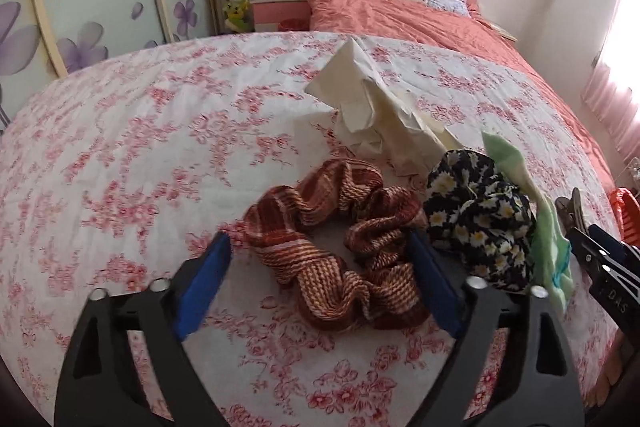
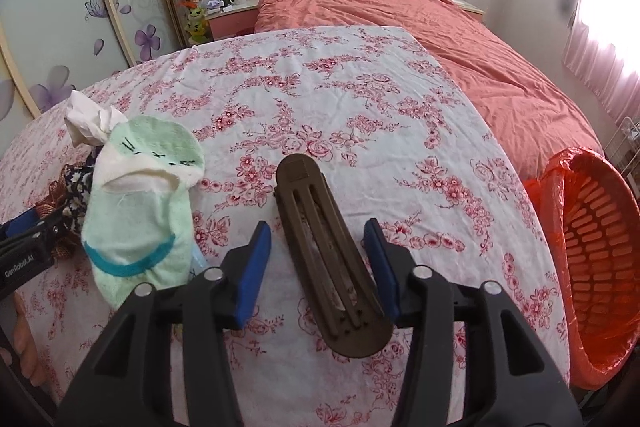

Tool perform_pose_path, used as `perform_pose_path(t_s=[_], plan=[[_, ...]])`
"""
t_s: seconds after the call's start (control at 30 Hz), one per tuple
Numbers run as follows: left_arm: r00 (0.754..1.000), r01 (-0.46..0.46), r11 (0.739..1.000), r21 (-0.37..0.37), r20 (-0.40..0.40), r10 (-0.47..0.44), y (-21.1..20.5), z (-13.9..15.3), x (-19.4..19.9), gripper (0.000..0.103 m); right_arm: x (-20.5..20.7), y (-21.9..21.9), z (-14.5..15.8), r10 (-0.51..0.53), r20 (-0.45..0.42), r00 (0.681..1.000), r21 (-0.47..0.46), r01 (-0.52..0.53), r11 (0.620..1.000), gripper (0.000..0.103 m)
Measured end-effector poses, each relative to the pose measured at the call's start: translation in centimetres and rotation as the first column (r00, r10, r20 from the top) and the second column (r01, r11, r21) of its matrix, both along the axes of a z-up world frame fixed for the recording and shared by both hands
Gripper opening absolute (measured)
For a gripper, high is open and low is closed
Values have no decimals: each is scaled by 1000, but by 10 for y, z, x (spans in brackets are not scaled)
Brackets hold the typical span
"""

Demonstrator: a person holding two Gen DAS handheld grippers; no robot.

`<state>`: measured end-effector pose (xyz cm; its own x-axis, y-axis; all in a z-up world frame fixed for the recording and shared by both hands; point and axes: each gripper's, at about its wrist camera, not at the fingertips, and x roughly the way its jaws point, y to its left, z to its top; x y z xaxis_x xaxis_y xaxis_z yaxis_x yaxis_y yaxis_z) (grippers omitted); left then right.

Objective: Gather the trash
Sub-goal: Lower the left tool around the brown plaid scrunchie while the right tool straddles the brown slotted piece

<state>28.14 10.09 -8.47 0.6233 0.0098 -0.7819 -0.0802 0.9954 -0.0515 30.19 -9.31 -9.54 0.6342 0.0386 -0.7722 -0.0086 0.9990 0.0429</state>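
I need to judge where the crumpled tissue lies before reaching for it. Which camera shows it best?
The left wrist view: the crumpled tissue lies in full view on the floral sheet, beyond the striped scrunchie. In the right wrist view only its top shows at the left edge, behind the green sock.

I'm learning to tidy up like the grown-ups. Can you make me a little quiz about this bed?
1. True or false: the brown hair clip lies between the right hand-held gripper fingers.
2. Which thing sits between the left hand-held gripper fingers: A) green sock, B) striped scrunchie, C) crumpled tissue?
3. What colour is the basket beside the bed?

Key: 1 true. 2 B. 3 orange.
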Motion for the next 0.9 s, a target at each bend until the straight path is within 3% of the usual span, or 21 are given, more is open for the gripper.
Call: perform_pose_path(t_s=[0.07,0.17,0.33,0.47,0.8,0.9], plan=[[1000,10,1000,-10,1,-10,1,0,-3,71,0,0,0,3,2,1000,-8,-3,1000,36],[999,54,999,-7,1,-54,4,2,-14,65,-7,-6,0,-2,1,1000,-1,2,1000,36],[999,48,999,-15,1,-48,21,3,-26,67,-17,-18,0,-24,5,1000,38,23,999,36],[1000,22,1000,-21,4,-22,24,0,-23,74,-14,-13,-1,-25,2,1000,14,25,1000,39],[1000,0,1000,1,8,0,22,-2,-22,77,-13,-11,-2,-26,-2,1000,3,26,1000,40],[1000,-3,1000,9,3,3,21,-3,-21,78,-13,-10,-2,-27,-3,1000,1,27,1000,44]])
